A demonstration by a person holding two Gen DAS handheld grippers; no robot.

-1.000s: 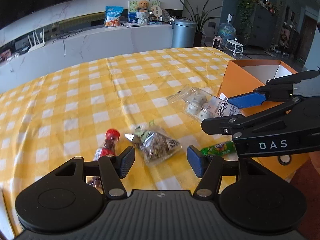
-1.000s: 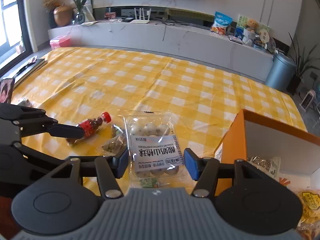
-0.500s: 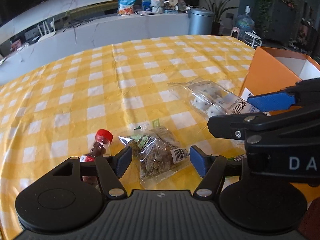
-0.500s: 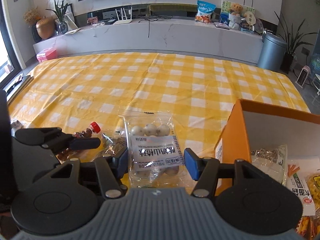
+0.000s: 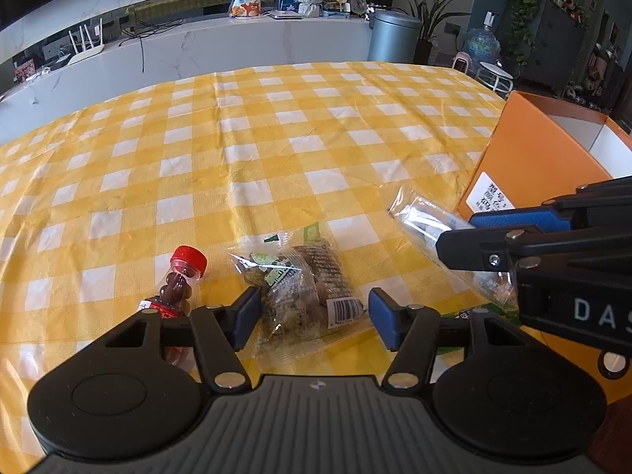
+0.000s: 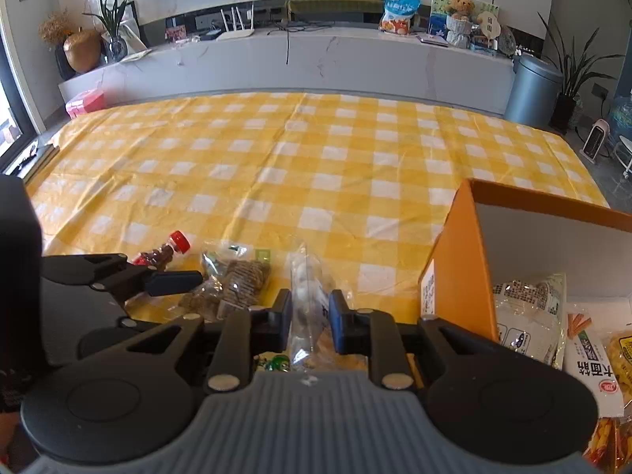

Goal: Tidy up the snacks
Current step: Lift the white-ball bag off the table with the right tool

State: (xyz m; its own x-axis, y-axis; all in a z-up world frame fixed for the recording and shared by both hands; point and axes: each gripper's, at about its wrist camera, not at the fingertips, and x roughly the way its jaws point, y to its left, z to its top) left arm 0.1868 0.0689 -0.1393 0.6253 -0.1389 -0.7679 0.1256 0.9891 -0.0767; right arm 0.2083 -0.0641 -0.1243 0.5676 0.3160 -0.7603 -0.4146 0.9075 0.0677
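My right gripper (image 6: 310, 324) is shut on a clear packet of white balls (image 6: 306, 296), pinched edge-on; the packet also shows in the left wrist view (image 5: 430, 233) lifted off the cloth beside the orange box (image 5: 525, 158). My left gripper (image 5: 312, 318) is open, its pads on either side of a clear bag of brown snacks (image 5: 306, 288) lying on the yellow checked tablecloth (image 5: 276, 138). A small red-capped bottle (image 5: 177, 280) lies just left of it. The orange box (image 6: 458, 260) holds several snack packets (image 6: 529, 316).
A green wrapper (image 5: 470, 314) lies under the right gripper near the table's front edge. A white counter (image 6: 316, 59) with a snack bag and toys runs behind the table. A grey bin (image 6: 533, 87) stands at the back right.
My right gripper has closed on the packet of white balls and lifted it, turning it edge-on. My left gripper has moved closer over the brown snack bag and stays open.
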